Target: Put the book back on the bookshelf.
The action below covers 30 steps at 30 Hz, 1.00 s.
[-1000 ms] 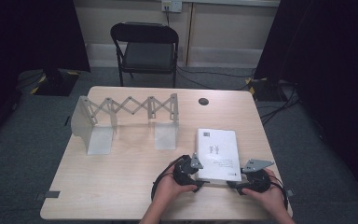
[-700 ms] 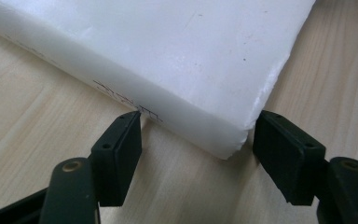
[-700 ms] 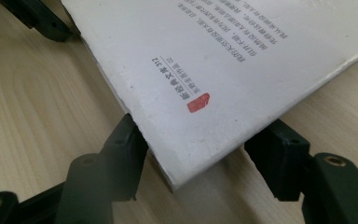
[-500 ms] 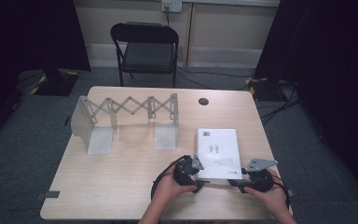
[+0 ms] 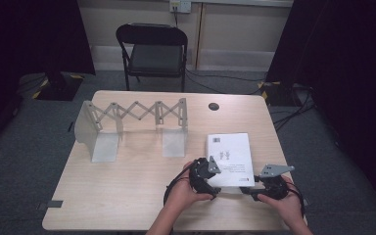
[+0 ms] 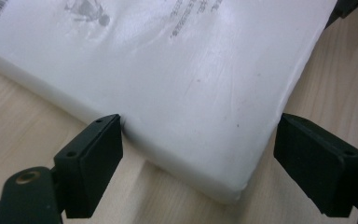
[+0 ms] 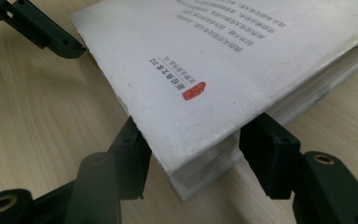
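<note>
Flat at the table's (image 5: 127,196) near right lay the book (image 5: 230,156). Left gripper (image 6: 198,154), just opened, straddled its corner loosely; right gripper (image 7: 191,163), closing, pinched its corner, so lifting might fan pages.

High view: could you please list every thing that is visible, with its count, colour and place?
book: one, white, near right part of the table
expanding bookend rack: one, grey-white, far left part of the table
table: one, light wood, centre
round cap: one, dark, far edge of the table
folding chair: one, black, behind the table
wall socket: one, white, on the wall
left gripper: one, black, open around the book's near left corner
right gripper: one, black, astride the book's near right corner
</note>
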### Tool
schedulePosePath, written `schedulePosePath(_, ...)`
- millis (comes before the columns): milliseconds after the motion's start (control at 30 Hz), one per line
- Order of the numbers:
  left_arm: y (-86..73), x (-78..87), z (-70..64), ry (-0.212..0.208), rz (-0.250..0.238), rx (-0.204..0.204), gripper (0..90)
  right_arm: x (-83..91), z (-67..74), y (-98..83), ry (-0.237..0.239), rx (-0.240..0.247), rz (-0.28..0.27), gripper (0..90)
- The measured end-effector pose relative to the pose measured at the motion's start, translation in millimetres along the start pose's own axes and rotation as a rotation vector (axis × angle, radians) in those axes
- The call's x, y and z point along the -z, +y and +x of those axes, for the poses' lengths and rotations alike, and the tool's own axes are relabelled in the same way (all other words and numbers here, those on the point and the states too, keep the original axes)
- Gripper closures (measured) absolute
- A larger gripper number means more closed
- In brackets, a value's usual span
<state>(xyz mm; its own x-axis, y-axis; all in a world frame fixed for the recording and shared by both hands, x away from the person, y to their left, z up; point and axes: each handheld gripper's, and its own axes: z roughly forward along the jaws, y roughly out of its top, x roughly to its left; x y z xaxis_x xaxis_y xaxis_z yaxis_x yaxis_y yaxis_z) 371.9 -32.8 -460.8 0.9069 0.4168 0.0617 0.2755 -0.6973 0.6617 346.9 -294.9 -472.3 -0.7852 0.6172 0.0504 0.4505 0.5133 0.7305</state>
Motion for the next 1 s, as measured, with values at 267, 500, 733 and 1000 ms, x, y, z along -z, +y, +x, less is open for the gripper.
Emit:
schedulePosePath(267,9.9,-9.1,-6.4,0.045,0.009,-0.035,6.2,0.8,0.8,3.5,0.001,0.004,0.005,45.4)
schedulePosePath(500,13.4,-16.6,-11.1,0.097,0.037,-0.064,0.0,2.4,1.4,6.4,0.000,0.003,0.003,45.8)
schedulePosePath(733,16.0,-20.1,-11.7,0.144,0.062,-0.074,0.0,2.8,4.2,10.4,-0.002,0.005,-0.005,47.0)
schedulePosePath(1000,19.0,-16.4,-11.9,0.115,0.019,-0.093,7.0,2.7,4.8,12.1,0.004,0.005,-0.002,47.3)
